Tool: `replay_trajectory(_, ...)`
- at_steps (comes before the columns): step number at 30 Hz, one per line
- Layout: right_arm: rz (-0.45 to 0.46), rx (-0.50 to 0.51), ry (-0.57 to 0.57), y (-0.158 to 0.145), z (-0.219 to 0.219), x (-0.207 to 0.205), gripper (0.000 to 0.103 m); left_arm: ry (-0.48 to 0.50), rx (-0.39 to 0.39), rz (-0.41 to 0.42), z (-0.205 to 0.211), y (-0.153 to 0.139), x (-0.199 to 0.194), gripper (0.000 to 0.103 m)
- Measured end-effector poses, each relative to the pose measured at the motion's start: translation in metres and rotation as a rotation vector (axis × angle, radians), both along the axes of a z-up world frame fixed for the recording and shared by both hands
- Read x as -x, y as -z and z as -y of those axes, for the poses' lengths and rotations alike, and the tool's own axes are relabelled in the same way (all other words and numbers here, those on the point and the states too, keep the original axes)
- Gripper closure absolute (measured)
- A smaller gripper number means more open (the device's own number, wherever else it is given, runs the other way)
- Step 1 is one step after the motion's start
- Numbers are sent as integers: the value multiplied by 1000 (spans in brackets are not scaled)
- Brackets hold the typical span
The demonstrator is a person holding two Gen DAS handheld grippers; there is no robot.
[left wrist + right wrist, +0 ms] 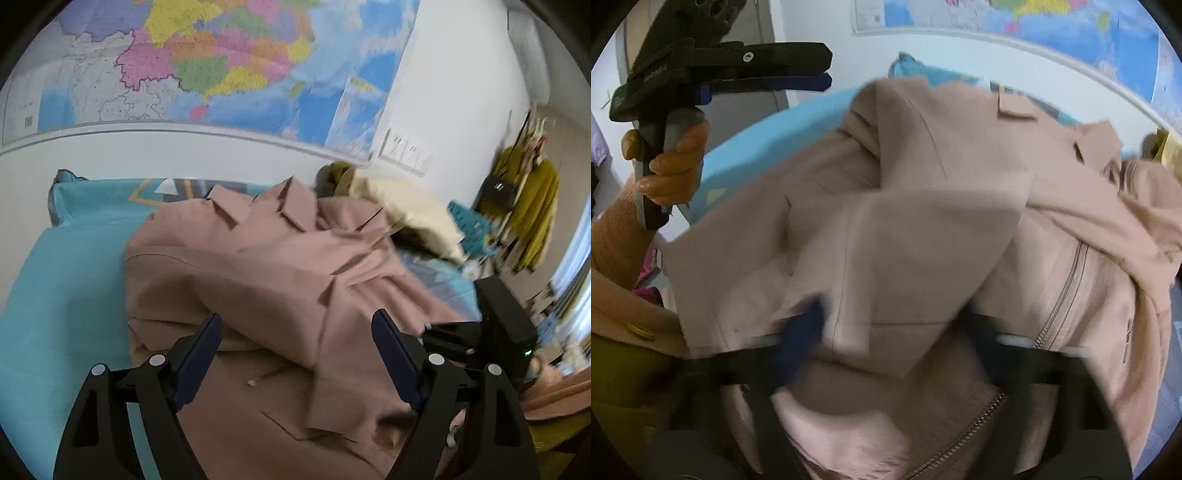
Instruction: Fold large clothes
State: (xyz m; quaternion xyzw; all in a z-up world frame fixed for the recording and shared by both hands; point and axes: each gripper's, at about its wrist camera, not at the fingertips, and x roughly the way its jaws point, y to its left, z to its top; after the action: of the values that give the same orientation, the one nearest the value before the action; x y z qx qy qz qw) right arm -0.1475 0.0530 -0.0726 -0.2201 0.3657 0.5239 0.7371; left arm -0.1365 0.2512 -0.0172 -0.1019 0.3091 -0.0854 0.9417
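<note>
The left gripper (pixel 297 332) stands with its two dark blue pads wide apart and nothing pinched between them; one left finger (pixel 199 354) lies beside a fold of the dusty pink coat (pixel 258 266), which fills the gap ahead of the tips and spreads below them. In the right wrist view that same gripper (pixel 823 64) appears side-on, raised clear of the cloth, its handle gripped by the person's left hand (pixel 677 162) in a ribbed orange sleeve (pixel 617 236). The right gripper (pixel 886 325) is heavily blurred; its blue pad (pixel 805 325) sits against a folded panel of the coat and cloth lies between the fingers, but whether they press on it cannot be told. Just right of those fingers runs the coat's zipper (pixel 1067 280), and below them pale fleecy lining (pixel 846 435) shows. Beyond the left fingers the coat lies heaped, lapels up, on a turquoise bed cover (pixel 66 295). Further out, past the coat, sit a cream pillow (pixel 410 210) and a turquoise pillow (pixel 92 201) against the white wall, with a large coloured map (pixel 221 62) above and a mustard garment (pixel 535 206) hanging off to the right.
</note>
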Motion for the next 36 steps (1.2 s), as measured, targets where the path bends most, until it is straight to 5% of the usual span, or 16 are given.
replay_trajectory(2,-84,-69,33,-12,15,-22,92,-18,-46,-15,-1,1,-8,24)
replay_trajectory(8,-116,-328,244,-82,88,-106,93,-71,-203,24,-7,-14,-32,24)
replay_trajectory(11,-222,-409,328,-85,118,-145,92,-104,-284,5,-9,-11,-48,24)
replay_trajectory(13,-321,-393,414,-65,134,-172,82,-104,-326,-48,-10,3,-61,23)
replay_trajectory(15,-358,-345,524,-44,145,-186,57,-111,-349,-115,-14,20,-71,24)
replay_trajectory(17,-380,-311,578,-29,152,-190,50,-119,-361,-175,-18,35,-77,25)
replay_trajectory(20,-316,-303,615,-30,165,-176,46,-142,-344,-248,-29,50,-81,29)
replay_trajectory(21,-280,-302,594,-38,163,-169,38,-149,-336,-253,-31,50,-80,31)
replay_trajectory(24,-88,-258,430,-61,136,-121,24,-143,-314,-198,-30,37,-73,31)
replay_trajectory(29,137,-56,200,-48,62,-73,20,-116,-365,-129,-11,22,-78,32)
replay_trajectory(32,211,70,157,-23,32,-65,34,-126,-379,-167,-8,30,-89,39)
replay_trajectory(34,243,140,172,-13,22,-73,62,-135,-384,-181,-11,35,-93,43)
replay_trajectory(35,215,135,182,-15,25,-80,88,-143,-377,-186,-14,36,-94,44)
replay_trajectory(36,164,94,192,-21,33,-88,100,-150,-372,-189,-17,36,-94,45)
